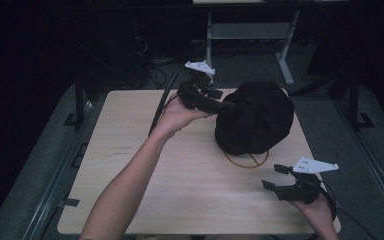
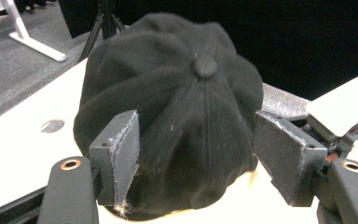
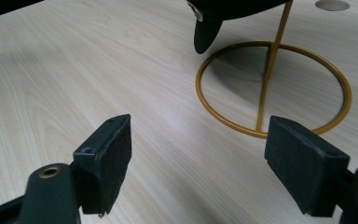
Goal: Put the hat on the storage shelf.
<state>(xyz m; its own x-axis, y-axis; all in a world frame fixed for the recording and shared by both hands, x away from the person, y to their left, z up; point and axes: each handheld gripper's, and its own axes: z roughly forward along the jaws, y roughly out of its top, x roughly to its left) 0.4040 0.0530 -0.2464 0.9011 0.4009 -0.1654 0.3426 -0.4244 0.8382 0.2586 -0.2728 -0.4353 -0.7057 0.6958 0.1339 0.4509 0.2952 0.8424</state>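
**Cap sits straight ahead of the left tongs, on its stand**

The black cap [image 1: 254, 117] rests on a gold wire stand [image 1: 246, 161] in the far right part of the counter [image 1: 145, 165], its crown raised above the board and the stand's ring base lying flat below it. The left tongs [image 1: 228, 106] are right at the cap's left flank, pointing rightward into it. In the left gripper view the crown [image 2: 177, 112] bulges between the two spread pads [image 2: 126, 149], with the top button [image 2: 205, 65] a little beyond and above them; the pads stand clear of the cloth on both sides, so nothing is pinched yet. No earlier picture is to hand, so only the stance counts: wide apart, framing the cap's near side.

The right tongs [image 1: 272, 177] lie near the front right edge of the counter, well apart from the cap and below it in the high view. They too are spread, with bare wood between the pads [image 3: 107, 154]; ahead of them is the stand's ring [image 3: 270, 88], its upright rod, and the cap's dangling back strap [image 3: 207, 30].

The relation that matters, as I judge it: the cap lies directly along the left tongs' line of reach and between the pads, so the left hand is far the nearer. A closing there would gather crown fabric; the soft cloth may bunch or slide on the stand.
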